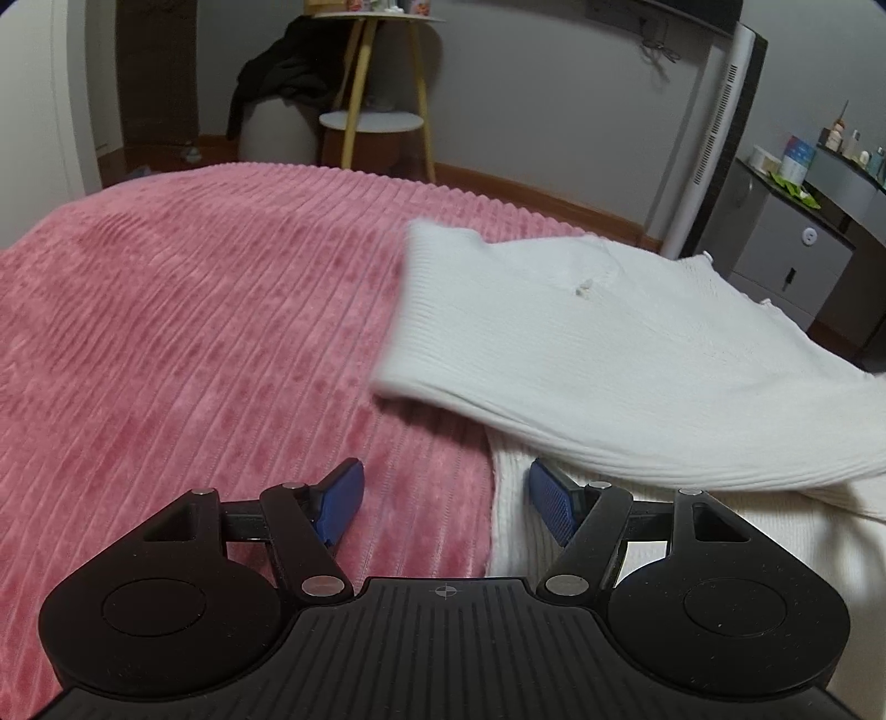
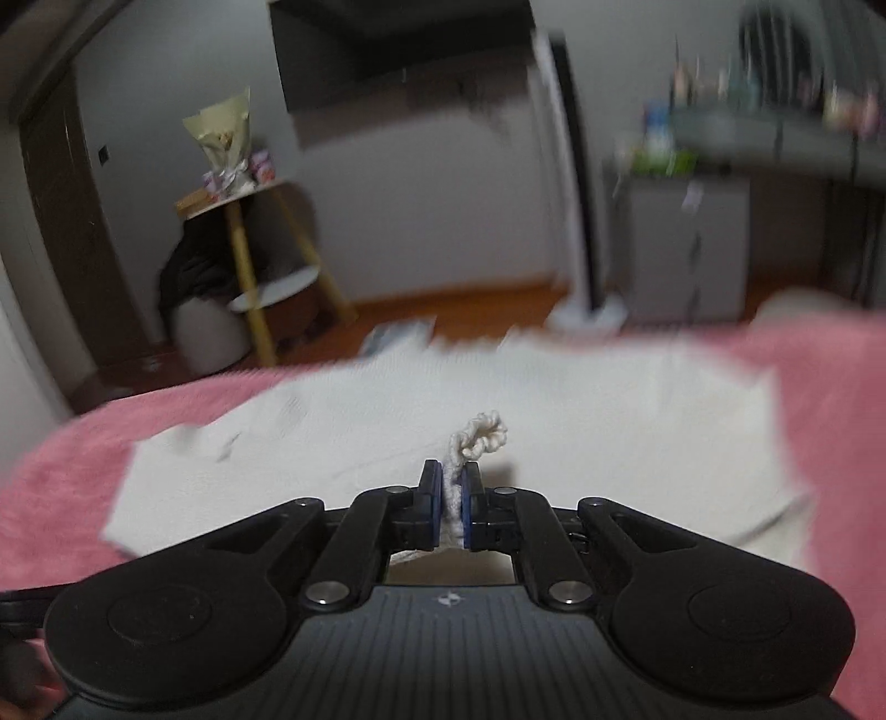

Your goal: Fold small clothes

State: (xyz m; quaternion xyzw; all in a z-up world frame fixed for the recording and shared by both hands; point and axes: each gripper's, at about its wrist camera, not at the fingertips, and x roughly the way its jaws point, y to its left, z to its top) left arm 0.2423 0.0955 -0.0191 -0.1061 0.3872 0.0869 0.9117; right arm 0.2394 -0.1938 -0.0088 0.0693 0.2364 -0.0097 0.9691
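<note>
Left wrist view: the left gripper [image 1: 446, 498] hangs above a pink blanket [image 1: 194, 332] with its jaws standing wide apart and nothing between them. Its blue pads [image 1: 343, 498] are bare; the left one is over the blanket, the right one over the edge of a white sweater [image 1: 637, 354]. The sweater lies on the right part of the blanket. One ribbed part of it, a sleeve or a folded flap, is raised and blurred, reaching across to the left above the lower layer of knit that lies flat by the gripper. Behind the bed stand a round side table [image 1: 371, 119] with yellow legs, a dark garment [image 1: 277, 77] draped over a pale tub, a white tower unit [image 1: 714, 138] and a grey cabinet [image 1: 792, 260] with small things on top.

Right wrist view: the right gripper [image 2: 455, 501] has its jaws closed tight on a pinch of the sweater [image 2: 498, 399]; a curl of white knit sticks up between and above the pads. The rest of the sweater spreads flat ahead of it over the blanket [image 2: 830, 415], from the left of the picture to the right. The view is much blurred. The side table [image 2: 249, 194] bears a wrapped bouquet [image 2: 221, 138], and a dark screen [image 2: 398, 50] hangs on the wall.
</note>
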